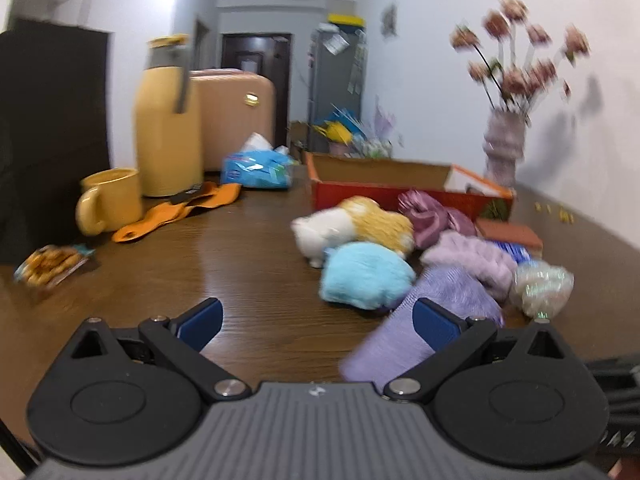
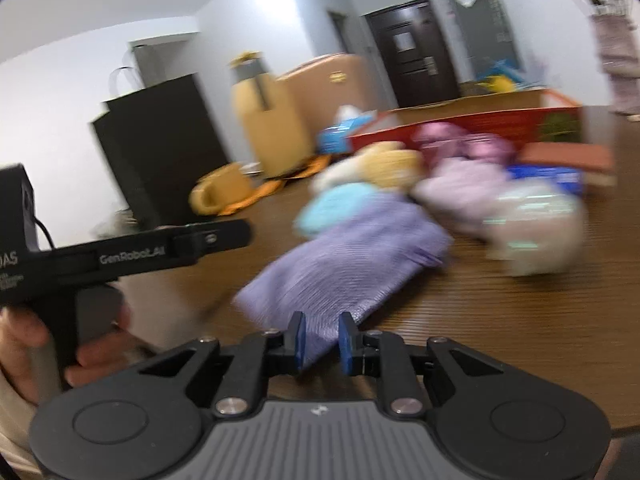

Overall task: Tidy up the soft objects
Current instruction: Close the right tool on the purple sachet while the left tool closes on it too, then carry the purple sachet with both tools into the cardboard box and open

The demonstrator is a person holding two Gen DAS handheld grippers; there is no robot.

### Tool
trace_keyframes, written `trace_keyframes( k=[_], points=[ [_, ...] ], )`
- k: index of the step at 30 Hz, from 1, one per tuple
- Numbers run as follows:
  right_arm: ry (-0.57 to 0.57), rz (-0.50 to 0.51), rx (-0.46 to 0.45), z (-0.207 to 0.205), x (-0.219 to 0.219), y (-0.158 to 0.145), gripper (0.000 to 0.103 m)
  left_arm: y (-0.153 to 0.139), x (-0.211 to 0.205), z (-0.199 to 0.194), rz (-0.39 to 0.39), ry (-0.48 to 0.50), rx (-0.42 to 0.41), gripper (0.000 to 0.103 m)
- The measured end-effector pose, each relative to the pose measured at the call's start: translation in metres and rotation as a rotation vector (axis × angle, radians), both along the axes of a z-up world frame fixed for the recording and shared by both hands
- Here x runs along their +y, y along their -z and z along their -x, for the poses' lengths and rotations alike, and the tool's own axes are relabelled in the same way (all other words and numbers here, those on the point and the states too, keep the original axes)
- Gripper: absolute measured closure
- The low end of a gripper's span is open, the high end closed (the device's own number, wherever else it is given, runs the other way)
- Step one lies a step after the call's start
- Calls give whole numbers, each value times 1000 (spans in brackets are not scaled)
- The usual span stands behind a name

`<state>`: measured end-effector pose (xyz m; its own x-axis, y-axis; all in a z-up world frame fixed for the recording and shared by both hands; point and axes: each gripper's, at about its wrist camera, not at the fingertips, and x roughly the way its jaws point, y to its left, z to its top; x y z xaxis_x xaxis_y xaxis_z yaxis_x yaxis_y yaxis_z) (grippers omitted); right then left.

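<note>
The right gripper (image 2: 322, 344) had its jaws drawn narrow on the near corner of the lavender cloth (image 2: 344, 260), the blue pads pressing that corner from both sides. It pointed slightly downward toward the wooden table (image 2: 500, 320). The left gripper (image 1: 318, 322) stood wide with nothing between its pads; its right-hand finger (image 1: 436, 322) overlapped the cloth in the left wrist view, and contact there could not be determined. A hand (image 2: 44, 344) gripped its handle at the left of the cloth.

The cloth was a ribbed, folded piece lying flat on the table. Beyond it sat the red cardboard box (image 1: 384, 196), open-topped. Between cloth and box lay a pile: a white and yellow plush animal (image 1: 352, 224), a light blue plush (image 1: 366, 276) touching the cloth, a fuzzy lilac item (image 1: 472, 260) and a mauve satin item (image 1: 432, 216). An iridescent mesh ball (image 1: 544, 284) lay to the right of the cloth.
</note>
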<state>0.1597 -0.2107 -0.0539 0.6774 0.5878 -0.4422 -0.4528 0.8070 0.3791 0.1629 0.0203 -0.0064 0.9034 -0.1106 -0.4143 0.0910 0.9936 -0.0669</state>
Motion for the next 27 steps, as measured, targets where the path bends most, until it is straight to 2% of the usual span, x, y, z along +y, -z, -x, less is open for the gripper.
trace_keyframes(
  k=[3, 6, 10, 12, 14, 16, 18, 22, 23, 24, 25, 27],
  points=[
    [-50, -13, -30, 4, 23, -6, 81, 2, 13, 13, 7, -40, -1, 0],
    [-27, -10, -65, 10, 23, -14, 80, 9, 19, 20, 40, -39, 20, 0],
    [116, -25, -49, 4, 3, -20, 77, 17, 13, 11, 86, -8, 31, 0],
    [182, -11, -55, 1, -2, -20, 68, 16, 11, 2, 100, 19, 11, 0],
    [230, 31, -65, -3, -4, -18, 61, 16, 9, -11, 111, 37, 30, 5],
    [248, 50, -64, -7, -4, -15, 59, 20, 8, -23, 137, 51, 83, 21],
    [247, 51, -59, -14, -3, -12, 59, 25, 9, -31, 166, 73, 124, 31],
    [266, 43, -36, -31, -2, -8, 59, 34, 10, -39, 195, 92, 171, 42],
    [263, 36, -28, -35, -3, -7, 63, 34, 10, -40, 205, 106, 175, 47],
    [256, 35, -19, -38, -3, -7, 75, 34, 10, -40, 219, 128, 182, 62],
    [245, 33, -10, -42, -3, -6, 81, 34, 10, -42, 232, 143, 192, 77],
    [233, 36, 4, -44, -2, -4, 93, 35, 8, -42, 241, 156, 207, 87]
  ],
)
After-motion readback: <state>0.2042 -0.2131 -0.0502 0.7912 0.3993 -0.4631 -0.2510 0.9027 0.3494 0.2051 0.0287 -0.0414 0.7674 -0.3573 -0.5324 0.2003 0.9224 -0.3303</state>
